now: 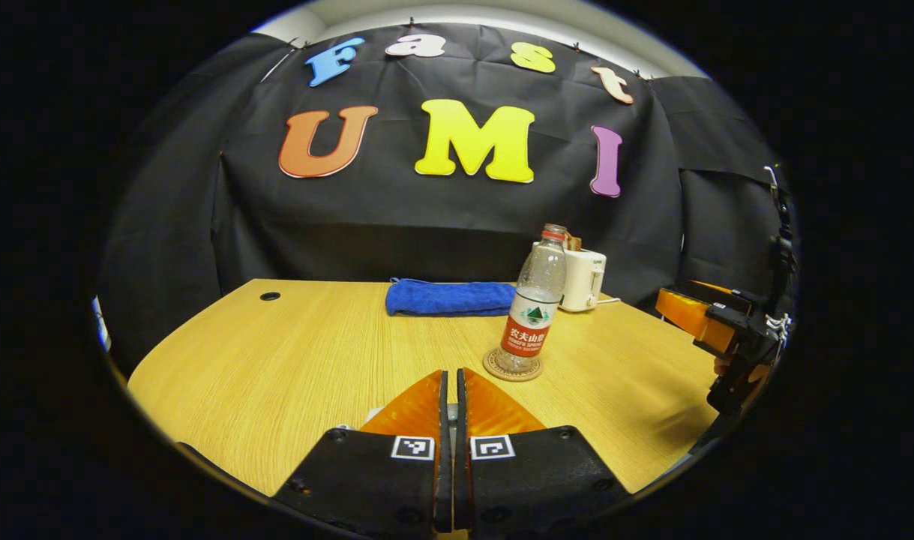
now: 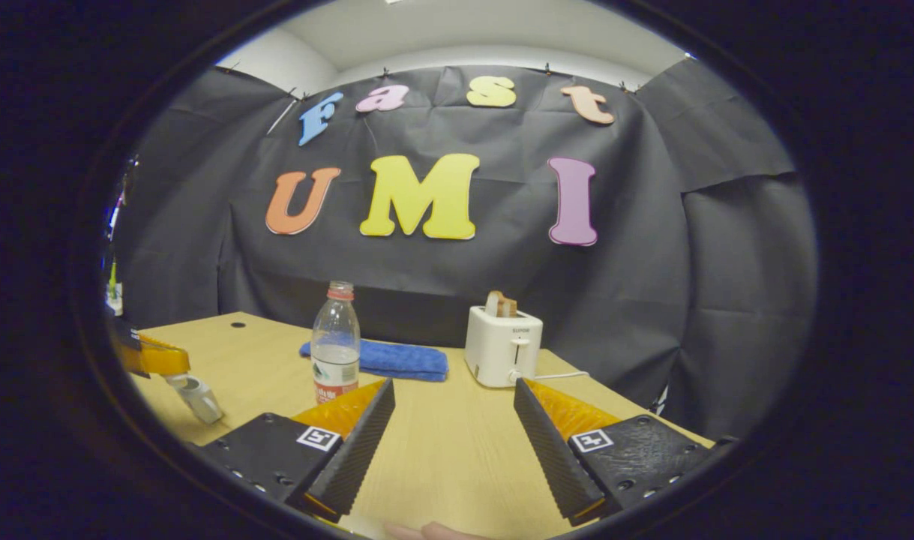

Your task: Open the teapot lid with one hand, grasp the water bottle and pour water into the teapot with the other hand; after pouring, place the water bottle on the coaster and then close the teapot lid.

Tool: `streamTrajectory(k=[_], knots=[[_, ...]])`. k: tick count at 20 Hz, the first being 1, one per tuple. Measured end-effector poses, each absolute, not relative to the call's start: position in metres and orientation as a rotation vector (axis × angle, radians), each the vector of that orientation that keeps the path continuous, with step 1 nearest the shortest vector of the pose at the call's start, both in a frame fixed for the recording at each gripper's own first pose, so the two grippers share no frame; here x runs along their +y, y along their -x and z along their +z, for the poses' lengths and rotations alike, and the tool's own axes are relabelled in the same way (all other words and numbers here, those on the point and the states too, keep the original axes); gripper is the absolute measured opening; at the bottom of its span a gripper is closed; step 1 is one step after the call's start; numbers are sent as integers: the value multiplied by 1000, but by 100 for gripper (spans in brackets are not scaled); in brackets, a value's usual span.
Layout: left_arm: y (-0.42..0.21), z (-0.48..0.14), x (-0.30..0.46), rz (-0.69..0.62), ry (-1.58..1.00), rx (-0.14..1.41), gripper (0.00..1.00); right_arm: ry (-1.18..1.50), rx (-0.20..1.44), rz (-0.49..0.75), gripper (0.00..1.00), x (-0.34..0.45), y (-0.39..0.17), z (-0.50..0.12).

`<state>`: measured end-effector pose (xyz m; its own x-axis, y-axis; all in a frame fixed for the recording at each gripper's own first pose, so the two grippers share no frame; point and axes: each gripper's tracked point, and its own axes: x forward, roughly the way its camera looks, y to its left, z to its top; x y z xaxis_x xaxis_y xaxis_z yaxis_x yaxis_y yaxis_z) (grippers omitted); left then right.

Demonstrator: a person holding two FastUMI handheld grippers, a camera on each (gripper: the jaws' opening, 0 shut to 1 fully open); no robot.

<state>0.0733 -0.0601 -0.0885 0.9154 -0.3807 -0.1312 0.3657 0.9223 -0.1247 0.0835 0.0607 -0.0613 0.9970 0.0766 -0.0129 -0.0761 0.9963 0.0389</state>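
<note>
Light wood table (image 1: 292, 360) w/ small round hole (image 1: 270, 296) nr far left corner; folded blue towel (image 1: 449, 297) along far edge, white toaster (image 2: 503, 346) just beside it at far right, round coaster (image 1: 512, 367) mid-table w/ water bottle (image 1: 535, 300) upright on it.

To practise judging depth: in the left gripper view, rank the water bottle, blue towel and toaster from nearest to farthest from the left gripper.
1. Water bottle, nearest, standing on the coaster just ahead and right of the left gripper.
2. Blue towel, farther back, centre, near the table's far edge.
3. Toaster, behind the bottle, right; close to the towel's depth, so the last two are hard to separate.
</note>
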Motion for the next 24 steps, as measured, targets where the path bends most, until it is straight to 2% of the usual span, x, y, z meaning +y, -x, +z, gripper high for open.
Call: streamTrajectory(k=[6,9,10,11,12,14,17,19,20,22,24], knots=[[-86,-96,-47,-327,155,136,4,-61,15,57,95,39,-88,-61],[-94,-96,-40,-303,166,104,5,-71,27,102,98,50,-84,-63],[-96,-98,-40,-307,172,102,5,-69,24,123,92,54,-82,-62],[-97,-101,-40,-310,173,109,5,-66,20,131,92,56,-82,-61],[-98,-104,-39,-305,174,108,5,-58,15,132,98,57,-82,-60],[-103,-105,-38,-303,176,113,5,-34,15,138,95,61,-81,-62],[-103,-110,-43,-318,180,126,6,-14,15,148,98,65,-81,-65],[-105,-113,-42,-307,181,134,6,-4,22,149,95,67,-82,-68],[-105,-113,-40,-302,178,138,7,5,25,143,98,66,-83,-69],[-106,-113,-39,-295,176,136,10,22,23,133,95,65,-84,-70],[-105,-114,-44,-312,184,144,12,30,24,132,98,65,-84,-71]])
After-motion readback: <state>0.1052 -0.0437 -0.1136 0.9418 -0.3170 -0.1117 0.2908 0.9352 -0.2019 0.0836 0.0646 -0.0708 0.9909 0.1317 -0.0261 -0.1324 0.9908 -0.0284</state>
